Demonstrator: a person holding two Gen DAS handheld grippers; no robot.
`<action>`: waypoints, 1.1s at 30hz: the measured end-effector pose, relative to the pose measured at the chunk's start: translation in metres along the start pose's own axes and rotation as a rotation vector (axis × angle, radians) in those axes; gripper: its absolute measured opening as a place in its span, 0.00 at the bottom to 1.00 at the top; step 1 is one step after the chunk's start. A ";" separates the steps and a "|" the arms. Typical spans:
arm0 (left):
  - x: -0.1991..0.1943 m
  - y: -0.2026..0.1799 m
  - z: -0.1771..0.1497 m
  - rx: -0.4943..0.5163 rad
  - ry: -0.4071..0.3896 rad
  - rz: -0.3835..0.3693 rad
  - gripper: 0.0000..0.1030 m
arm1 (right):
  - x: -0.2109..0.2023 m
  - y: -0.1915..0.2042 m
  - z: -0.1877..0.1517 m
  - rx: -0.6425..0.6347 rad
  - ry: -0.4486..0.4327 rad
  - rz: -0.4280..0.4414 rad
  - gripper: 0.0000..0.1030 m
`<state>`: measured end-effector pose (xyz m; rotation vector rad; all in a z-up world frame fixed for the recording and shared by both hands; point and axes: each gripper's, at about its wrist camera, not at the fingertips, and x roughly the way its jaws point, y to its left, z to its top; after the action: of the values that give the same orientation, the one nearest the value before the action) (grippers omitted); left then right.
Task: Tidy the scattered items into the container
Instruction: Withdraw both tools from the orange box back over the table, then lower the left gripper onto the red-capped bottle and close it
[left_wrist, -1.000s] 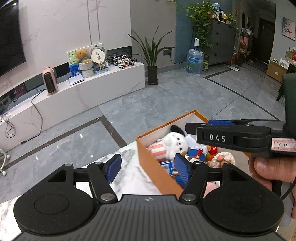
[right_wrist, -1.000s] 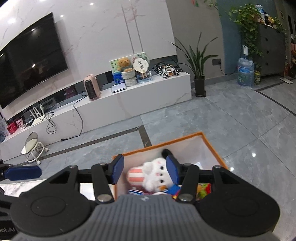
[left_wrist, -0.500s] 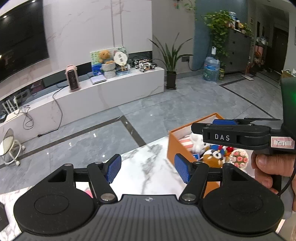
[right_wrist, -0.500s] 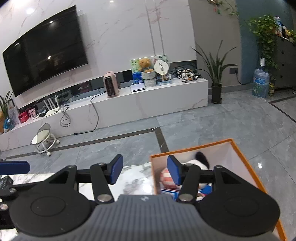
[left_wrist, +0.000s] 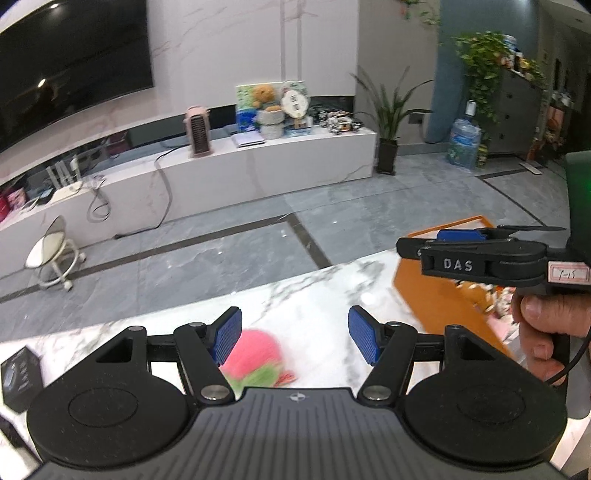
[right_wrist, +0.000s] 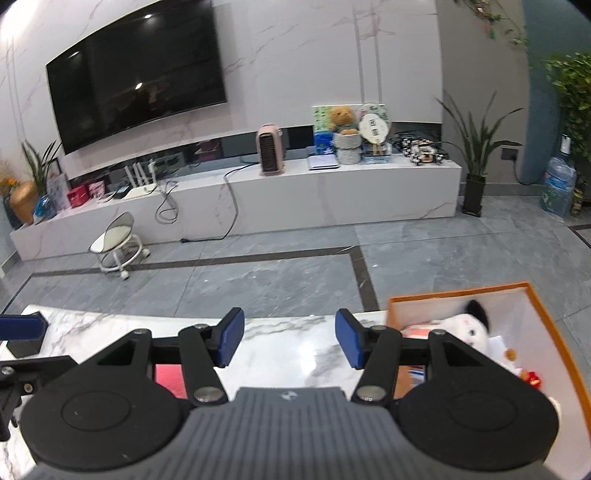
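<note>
Orange box (right_wrist: 554, 332) beside right gripper (left_wrist: 458, 236), its side lettered "DAS".

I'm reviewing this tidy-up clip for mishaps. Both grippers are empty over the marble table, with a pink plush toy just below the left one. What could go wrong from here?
1. The left gripper is open, but the pink plush toy sits nearer one pad than the middle, so closing may only pinch its edge.
2. The right gripper hangs close beside it; the two could bump.
3. The orange box already looks quite full, with the white plush on top; more items may spill.
</note>
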<state>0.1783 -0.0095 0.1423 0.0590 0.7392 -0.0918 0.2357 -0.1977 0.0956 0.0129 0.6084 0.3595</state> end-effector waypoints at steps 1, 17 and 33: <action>-0.001 0.006 -0.004 -0.009 0.005 0.008 0.73 | 0.002 0.006 -0.001 -0.007 0.004 0.006 0.57; -0.012 0.090 -0.079 -0.154 0.109 0.068 0.73 | 0.031 0.072 -0.028 -0.144 0.086 0.053 0.59; -0.001 0.132 -0.152 -0.188 0.265 0.045 0.73 | 0.063 0.112 -0.059 -0.242 0.183 0.057 0.66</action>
<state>0.0898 0.1350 0.0337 -0.0933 1.0079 0.0299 0.2143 -0.0768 0.0251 -0.2374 0.7424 0.4917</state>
